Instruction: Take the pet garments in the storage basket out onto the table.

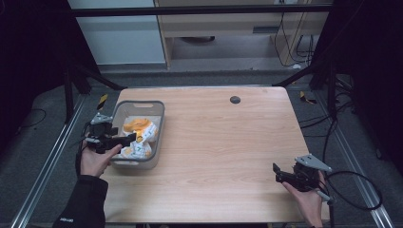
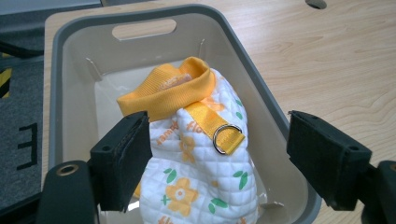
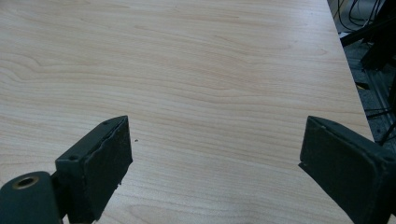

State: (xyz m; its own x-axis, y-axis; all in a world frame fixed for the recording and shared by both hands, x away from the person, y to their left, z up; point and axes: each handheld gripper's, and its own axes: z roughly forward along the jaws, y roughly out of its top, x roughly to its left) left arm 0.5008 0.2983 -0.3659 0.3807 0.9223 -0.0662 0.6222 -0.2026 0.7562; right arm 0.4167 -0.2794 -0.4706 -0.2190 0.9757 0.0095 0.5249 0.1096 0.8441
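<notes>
1. Spread wide, the left gripper [image 2: 218,158] hung over a quilted floral cloth [image 2: 201,177].
2. That cloth lay in the grey bin [image 1: 157,124] at the table's [image 1: 228,142] nine o'clock, its long axis running six to twelve, its orange cuff [image 2: 168,88] toward twelve.
3. At five o'clock, the right gripper [image 3: 215,163] gaped over bare wood.

A wooden table [image 1: 214,142] stands on grey floor [image 1: 43,142], pale cabinets [image 1: 228,28] behind.

Wooden table [image 1: 214,142], grey bin [image 1: 157,107] at its left edge, white-and-orange quilted cloth [image 2: 196,186] inside; dark round hole [image 1: 235,99] near far edge
</notes>
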